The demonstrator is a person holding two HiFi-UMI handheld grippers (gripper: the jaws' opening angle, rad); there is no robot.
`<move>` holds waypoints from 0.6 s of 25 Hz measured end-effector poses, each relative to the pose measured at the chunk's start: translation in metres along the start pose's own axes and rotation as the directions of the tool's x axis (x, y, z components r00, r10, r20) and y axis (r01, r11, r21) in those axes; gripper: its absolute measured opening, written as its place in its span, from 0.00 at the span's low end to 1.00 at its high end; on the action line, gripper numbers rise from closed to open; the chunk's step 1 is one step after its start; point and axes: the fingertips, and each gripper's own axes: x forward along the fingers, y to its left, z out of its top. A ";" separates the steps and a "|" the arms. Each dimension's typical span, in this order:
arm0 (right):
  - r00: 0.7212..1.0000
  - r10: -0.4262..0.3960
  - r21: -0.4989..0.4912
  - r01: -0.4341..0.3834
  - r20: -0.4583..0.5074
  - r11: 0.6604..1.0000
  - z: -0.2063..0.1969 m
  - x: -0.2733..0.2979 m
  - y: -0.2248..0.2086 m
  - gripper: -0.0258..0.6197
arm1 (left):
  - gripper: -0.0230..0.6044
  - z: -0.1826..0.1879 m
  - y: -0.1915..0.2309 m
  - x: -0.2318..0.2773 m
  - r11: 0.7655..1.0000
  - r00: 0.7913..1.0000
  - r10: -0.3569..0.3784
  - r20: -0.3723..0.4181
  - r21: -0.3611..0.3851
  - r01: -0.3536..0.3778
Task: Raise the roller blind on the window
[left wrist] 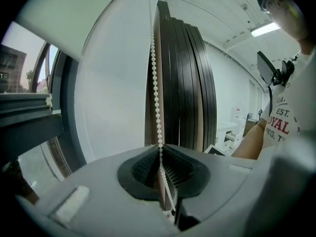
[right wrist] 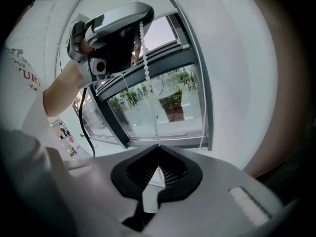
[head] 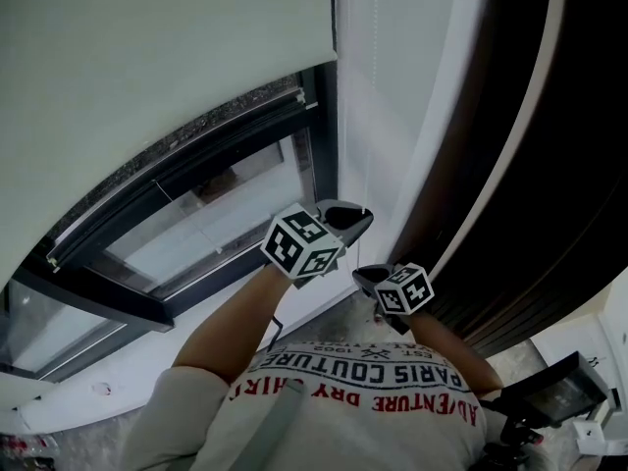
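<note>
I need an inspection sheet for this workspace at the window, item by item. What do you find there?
Surface: white sill under the window.
Job's things: roller blind lowered partway, glass shows below it; bead chain hangs beside the frame.
Clutter: nothing seen.
Grippers: left gripper shut on the bead chain; right gripper, below it, shut where the chain meets its tips.
Cables: black cable hangs from the left gripper.
Surroundings: dark panels stand upright at the right; black device on a stand beside the person.

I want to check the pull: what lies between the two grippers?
Only the white bead chain runs between the left gripper and the right gripper; the right gripper view shows it.
</note>
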 end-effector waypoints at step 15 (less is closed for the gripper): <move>0.996 0.080 -0.027 -0.080 0.030 0.996 -0.001 -0.014 0.012 0.24 | 0.06 -0.046 0.000 0.002 0.999 0.999 0.033 -0.028 -0.028 -0.033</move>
